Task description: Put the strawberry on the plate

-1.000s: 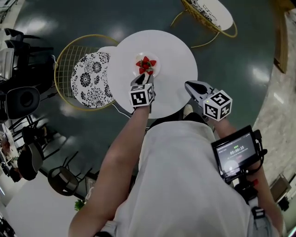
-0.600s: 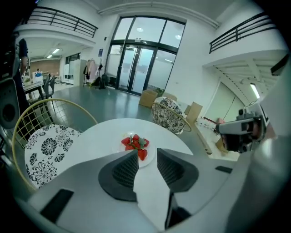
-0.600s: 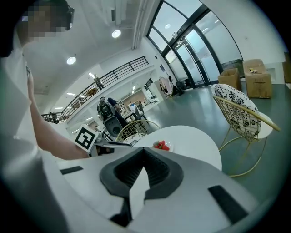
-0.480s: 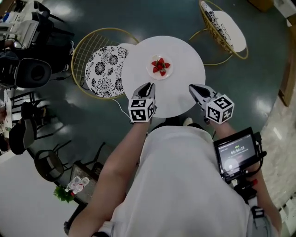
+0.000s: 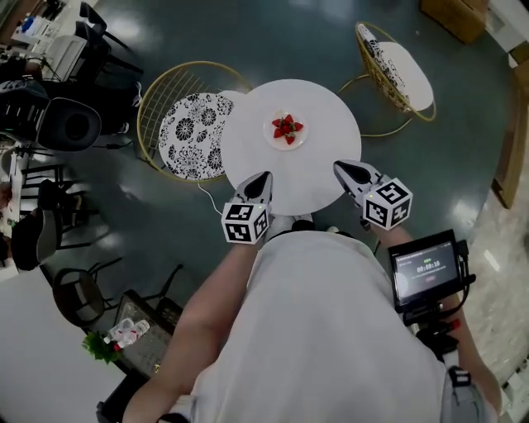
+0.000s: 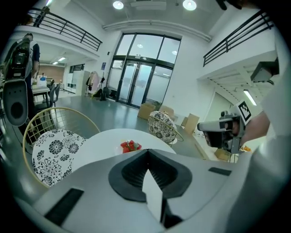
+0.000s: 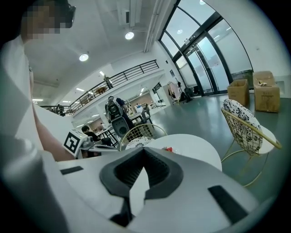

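Note:
Several red strawberries (image 5: 287, 128) lie piled on a small white plate (image 5: 300, 141) near the middle of the round white table (image 5: 322, 165). My left gripper (image 5: 266, 177) hovers over the table's near edge, well short of the plate, shut with nothing in it. In the left gripper view the strawberries (image 6: 130, 146) show just beyond the closed left gripper (image 6: 146, 154). My right gripper (image 5: 341, 169) sits at the near right edge, also shut and empty. The right gripper view shows the closed right gripper (image 7: 144, 154) and a red speck of strawberries (image 7: 169, 149) on the table.
A gold wire chair with a floral cushion (image 5: 188, 136) stands left of the table, another wire chair (image 5: 397, 62) at the back right. Dark chairs and equipment (image 5: 58, 124) crowd the far left. Cardboard boxes (image 5: 450, 16) sit at the top right. A small monitor (image 5: 426, 268) hangs by my right arm.
My left gripper has drawn back from the plate to the table's near edge. The whole view has pulled away, so the table looks smaller. The right gripper has kept its place.

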